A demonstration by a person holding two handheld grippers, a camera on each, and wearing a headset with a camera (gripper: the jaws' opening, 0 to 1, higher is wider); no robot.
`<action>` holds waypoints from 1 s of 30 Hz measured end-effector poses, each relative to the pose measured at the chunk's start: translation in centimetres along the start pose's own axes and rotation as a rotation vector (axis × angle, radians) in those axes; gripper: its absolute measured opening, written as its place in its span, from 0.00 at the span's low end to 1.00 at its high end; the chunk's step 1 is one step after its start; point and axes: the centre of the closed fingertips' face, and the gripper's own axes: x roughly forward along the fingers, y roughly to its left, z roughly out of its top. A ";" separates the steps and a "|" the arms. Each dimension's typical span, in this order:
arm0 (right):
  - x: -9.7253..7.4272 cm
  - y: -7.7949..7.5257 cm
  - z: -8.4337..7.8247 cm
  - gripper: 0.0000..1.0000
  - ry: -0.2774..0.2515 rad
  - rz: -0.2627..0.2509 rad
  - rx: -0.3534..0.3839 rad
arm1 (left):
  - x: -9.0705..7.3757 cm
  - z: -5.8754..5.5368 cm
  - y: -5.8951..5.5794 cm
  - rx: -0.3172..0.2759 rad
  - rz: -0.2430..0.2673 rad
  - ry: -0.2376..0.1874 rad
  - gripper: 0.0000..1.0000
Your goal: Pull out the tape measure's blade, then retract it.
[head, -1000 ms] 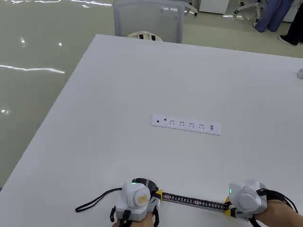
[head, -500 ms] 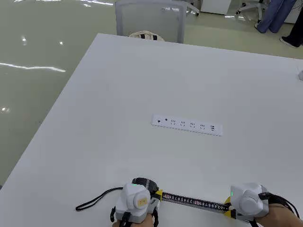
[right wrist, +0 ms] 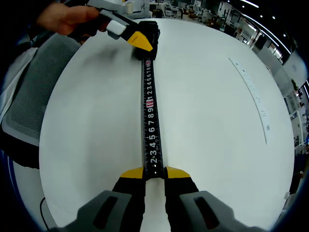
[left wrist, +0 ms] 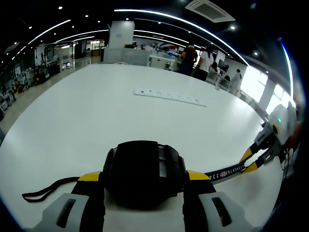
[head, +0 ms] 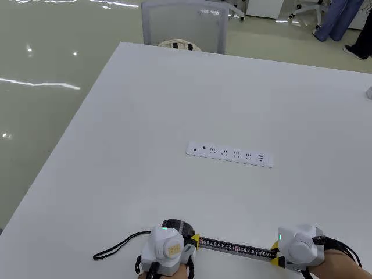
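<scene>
The black tape measure case rests on the white table near its front edge, and my left gripper is shut on it. Its black wrist strap trails off to the left. The dark numbered blade runs rightward out of the case to my right gripper. In the right gripper view the blade stretches straight ahead to the case, and my right gripper is shut on the blade's end.
A white power strip lies across the middle of the table. A grey chair stands at the far edge. People stand in the far right background. A small object sits at the table's right edge.
My right gripper has shifted slightly left toward the case, so the exposed blade is a bit shorter. The left gripper and case stay put.
</scene>
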 end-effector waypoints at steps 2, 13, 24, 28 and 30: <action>0.1 0.0 0.1 0.14 -0.001 -0.001 -0.001 | 0.0 0.0 0.0 0.000 0.000 0.000 0.62; 0.5 0.1 1.8 0.14 -0.017 -0.010 -0.025 | 0.0 0.0 0.0 0.001 -0.003 0.002 0.62; 1.0 0.0 2.5 0.14 -0.021 -0.016 -0.037 | 0.1 -0.1 0.0 0.000 -0.003 0.003 0.62; 1.0 0.0 2.8 0.14 -0.022 -0.021 -0.038 | 0.0 0.0 0.0 0.001 -0.002 0.003 0.62; 1.0 0.0 3.0 0.14 -0.022 -0.023 -0.039 | 0.0 0.0 0.0 0.001 -0.002 0.002 0.62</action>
